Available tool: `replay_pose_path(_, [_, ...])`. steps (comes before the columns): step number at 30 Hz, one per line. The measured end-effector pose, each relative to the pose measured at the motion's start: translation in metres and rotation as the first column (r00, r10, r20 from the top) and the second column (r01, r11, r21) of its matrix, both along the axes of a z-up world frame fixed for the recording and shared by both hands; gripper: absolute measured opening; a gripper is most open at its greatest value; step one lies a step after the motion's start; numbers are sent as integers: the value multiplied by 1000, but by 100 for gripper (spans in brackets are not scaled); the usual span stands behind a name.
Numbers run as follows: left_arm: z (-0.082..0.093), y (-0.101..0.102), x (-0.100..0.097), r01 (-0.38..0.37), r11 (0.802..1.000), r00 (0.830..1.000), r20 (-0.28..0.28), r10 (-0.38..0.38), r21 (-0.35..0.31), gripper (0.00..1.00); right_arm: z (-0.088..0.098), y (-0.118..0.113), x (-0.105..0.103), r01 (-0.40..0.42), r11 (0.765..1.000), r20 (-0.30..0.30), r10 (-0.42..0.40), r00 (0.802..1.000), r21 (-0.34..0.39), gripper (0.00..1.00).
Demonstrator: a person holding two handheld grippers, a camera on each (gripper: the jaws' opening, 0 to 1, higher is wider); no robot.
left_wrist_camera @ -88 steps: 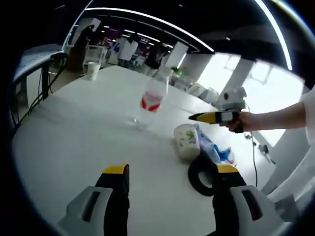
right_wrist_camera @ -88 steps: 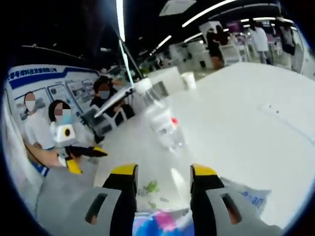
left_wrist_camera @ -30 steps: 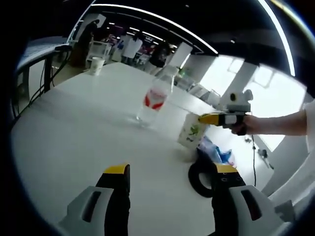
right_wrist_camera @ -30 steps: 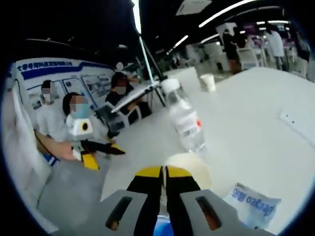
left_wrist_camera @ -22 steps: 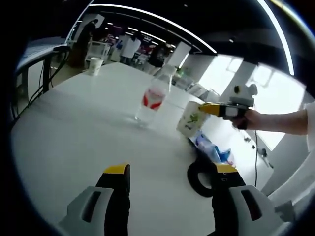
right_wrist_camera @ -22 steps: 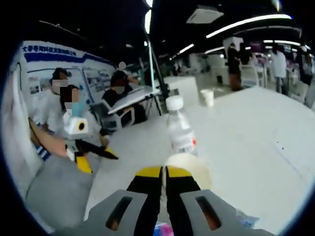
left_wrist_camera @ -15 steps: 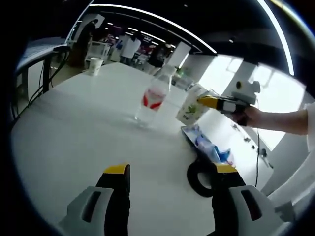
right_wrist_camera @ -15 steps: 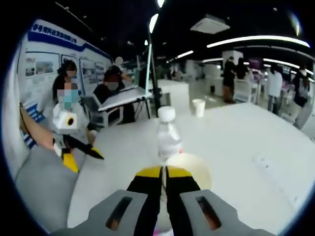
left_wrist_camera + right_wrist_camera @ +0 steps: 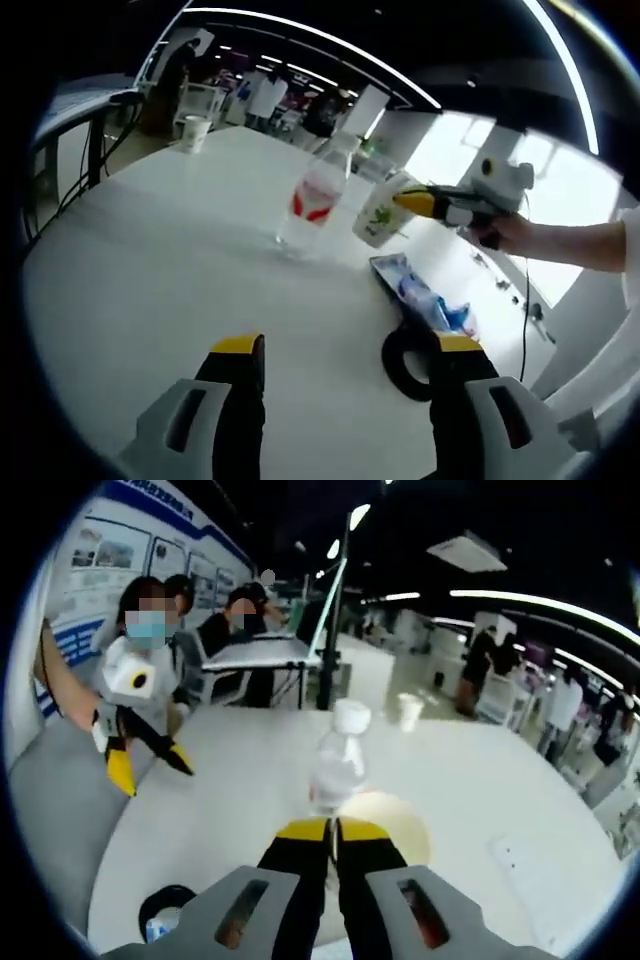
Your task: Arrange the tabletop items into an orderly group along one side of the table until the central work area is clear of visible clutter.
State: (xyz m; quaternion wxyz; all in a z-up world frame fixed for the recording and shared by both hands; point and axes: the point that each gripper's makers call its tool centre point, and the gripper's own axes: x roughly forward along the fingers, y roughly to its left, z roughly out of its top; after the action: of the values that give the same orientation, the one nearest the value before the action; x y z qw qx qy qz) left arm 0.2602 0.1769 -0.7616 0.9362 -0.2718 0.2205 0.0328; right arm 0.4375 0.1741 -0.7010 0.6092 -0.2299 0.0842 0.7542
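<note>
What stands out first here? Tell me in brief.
The right gripper holds a paper cup in the air, its jaws shut on the rim, beside a clear water bottle standing mid-table. Nearer the left gripper lie a blue packet and a black ring.

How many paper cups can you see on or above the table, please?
2: one cup is held in the air by the right gripper beside the bottle; the other cup stands at the table's far end.

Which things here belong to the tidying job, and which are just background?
Job: paper cup held in right gripper; water bottle; blue packet; black tape roll; far cup; left gripper.
Background: display boards; side desk.
</note>
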Motion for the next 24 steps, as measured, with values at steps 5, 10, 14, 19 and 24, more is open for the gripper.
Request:
replay_pose_path(5, [0,2,0,-9,1000,1000,2,9,-3,63,-8,6,-3,-27,1000,35,27,999,-16,0])
replay_pose_path(10, [-1,5,-1,-23,1000,1000,-2,23,-11,62,-21,9,-6,-71,996,96,76,992,-56,0])
replay_pose_path(14, [1,8,-1,-37,999,999,5,37,-16,63,-22,12,-7,-75,996,85,79,993,-46,0])
replay_pose_path(19, [-1,10,-2,-48,999,999,3,48,-24,64,-26,14,-5,-73,996,82,77,994,-49,0])
replay_pose_path(24, [1,13,-2,-61,998,998,11,61,-31,64,-28,18,-5,-71,997,68,73,995,-40,0])
